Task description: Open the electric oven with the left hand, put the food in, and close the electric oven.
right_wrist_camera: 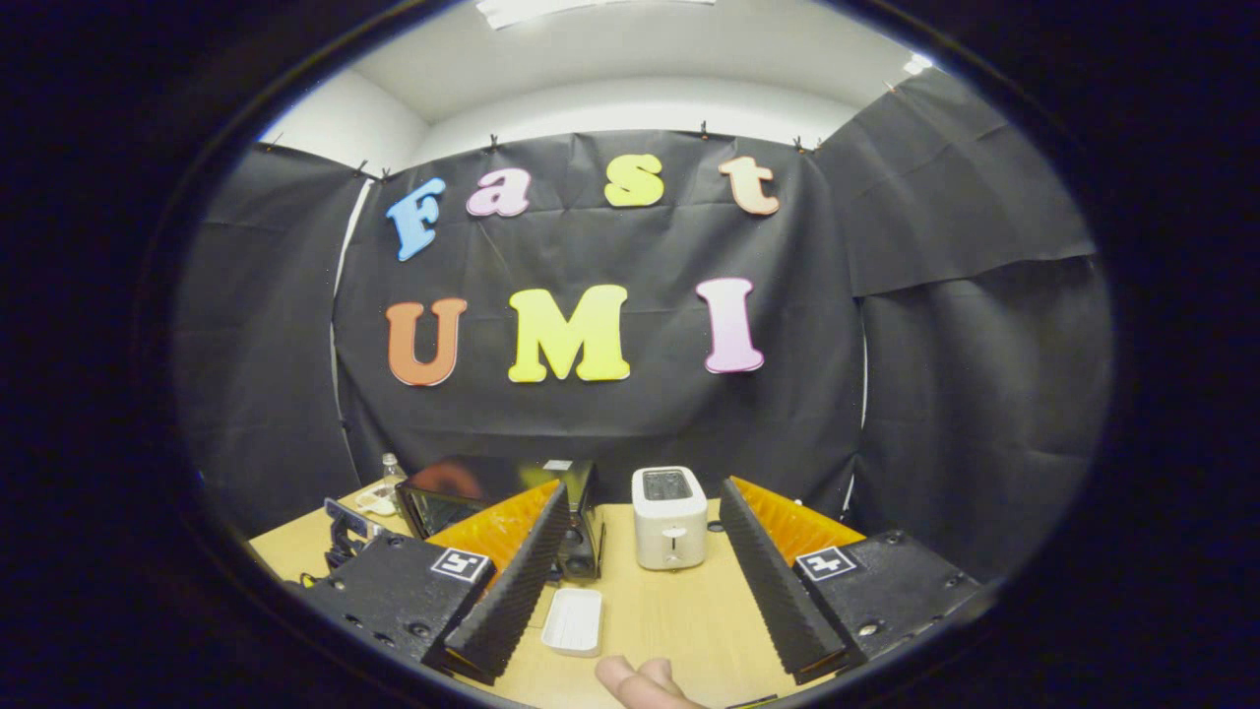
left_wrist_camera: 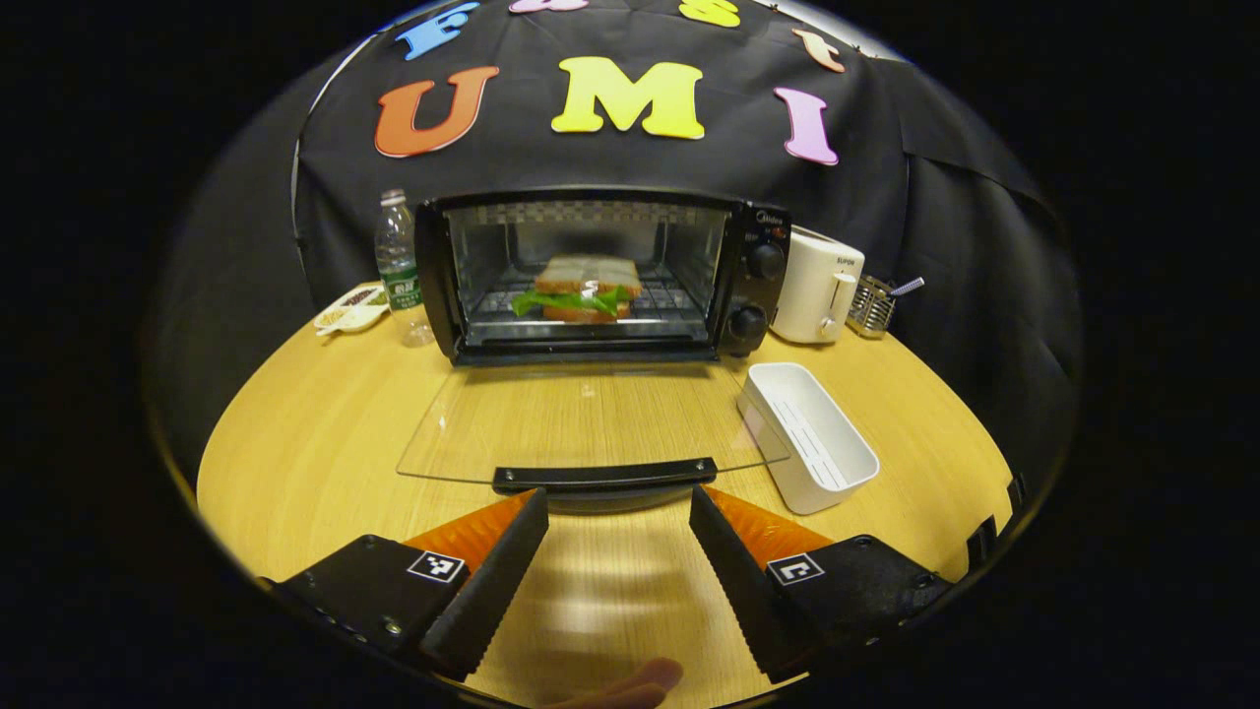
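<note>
In the left gripper view, the electric oven [left_wrist_camera: 600, 276] is seen at the far side of the wooden table [left_wrist_camera: 295, 453], with its glass door [left_wrist_camera: 591, 418] folded down flat toward the near side. The door's dark handle [left_wrist_camera: 604, 477] lies along the near edge, just beyond the tips of the left gripper [left_wrist_camera: 618, 512], whose jaws are spread wide with nothing between them. The food, a sandwich [left_wrist_camera: 587, 290] with green leaves, is set on the rack inside the oven cavity, well back from the door's edge. A white tray [left_wrist_camera: 807, 435] is placed just right of the door, close to its right edge, and a white toaster [left_wrist_camera: 817, 286] stands right of the oven. A water bottle [left_wrist_camera: 398, 258] and a small dish [left_wrist_camera: 350, 307] are found to the oven's left. Bare tabletop is left open near and to the left of the door.

In the right gripper view, the right gripper [right_wrist_camera: 640, 581] is held high and near, jaws spread apart and empty, above open tabletop.
</note>
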